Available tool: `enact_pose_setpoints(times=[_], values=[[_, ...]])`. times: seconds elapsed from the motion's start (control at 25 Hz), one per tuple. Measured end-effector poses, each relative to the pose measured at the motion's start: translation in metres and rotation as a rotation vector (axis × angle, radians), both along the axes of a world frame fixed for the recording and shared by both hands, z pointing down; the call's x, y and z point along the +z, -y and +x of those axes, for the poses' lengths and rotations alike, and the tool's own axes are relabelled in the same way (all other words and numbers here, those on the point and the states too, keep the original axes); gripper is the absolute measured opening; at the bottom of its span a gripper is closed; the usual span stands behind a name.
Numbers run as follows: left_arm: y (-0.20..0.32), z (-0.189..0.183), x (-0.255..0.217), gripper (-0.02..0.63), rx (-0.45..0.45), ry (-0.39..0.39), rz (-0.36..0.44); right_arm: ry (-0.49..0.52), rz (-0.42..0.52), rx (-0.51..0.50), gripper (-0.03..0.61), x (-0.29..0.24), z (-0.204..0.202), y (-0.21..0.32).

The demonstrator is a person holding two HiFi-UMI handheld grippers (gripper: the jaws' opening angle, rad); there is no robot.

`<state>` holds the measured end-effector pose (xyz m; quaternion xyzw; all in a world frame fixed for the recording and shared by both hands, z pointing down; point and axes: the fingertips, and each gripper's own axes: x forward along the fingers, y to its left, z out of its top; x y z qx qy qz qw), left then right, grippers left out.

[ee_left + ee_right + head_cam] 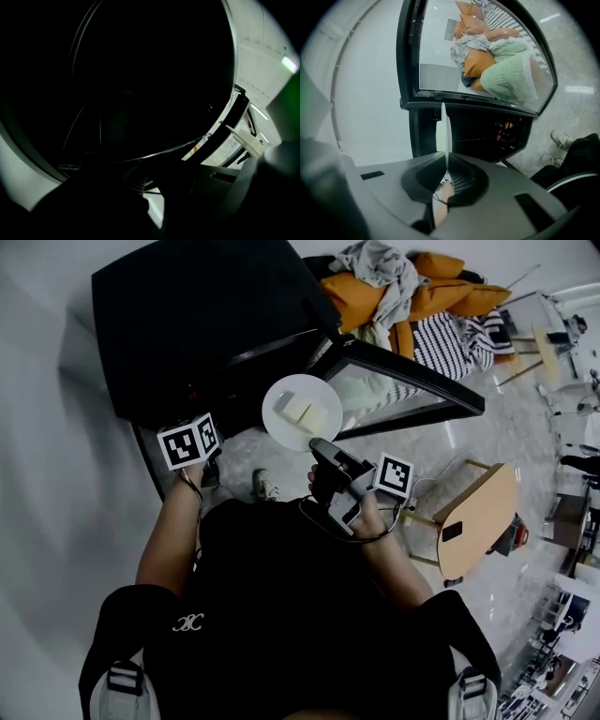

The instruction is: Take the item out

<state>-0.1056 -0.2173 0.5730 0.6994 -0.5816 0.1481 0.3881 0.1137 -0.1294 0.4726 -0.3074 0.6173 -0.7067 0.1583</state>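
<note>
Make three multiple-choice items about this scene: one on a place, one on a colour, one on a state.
1. Where is the plate?
A. in the air, in front of the oven
B. on the floor
C. on a chair

2. What colour is the plate?
A. black
B. white
C. orange

3. What is the state of the right gripper?
A. wide open and empty
B. shut on the plate's rim
C. out of view

Answers:
1. A: it is held up before the open door.
2. B: it is white in the head view.
3. B: the right gripper view shows the jaws pinching the rim, seen edge-on.
</note>
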Motion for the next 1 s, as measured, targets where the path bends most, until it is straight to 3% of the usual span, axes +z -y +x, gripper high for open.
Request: enact_pose_setpoints(times=[0.72, 1.0], values=[[0.062, -0.026, 0.012, 0.002, -0.015, 0.134, 0.036, -0.013, 0.036, -0.003, 0.020, -0.002, 0.003, 0.002], [0.083, -0.044, 0.023, 0.001, -0.138, 0.165, 0.086, -0.027, 0.034, -0.001, 0.020, 0.005, 0.006, 0.001]])
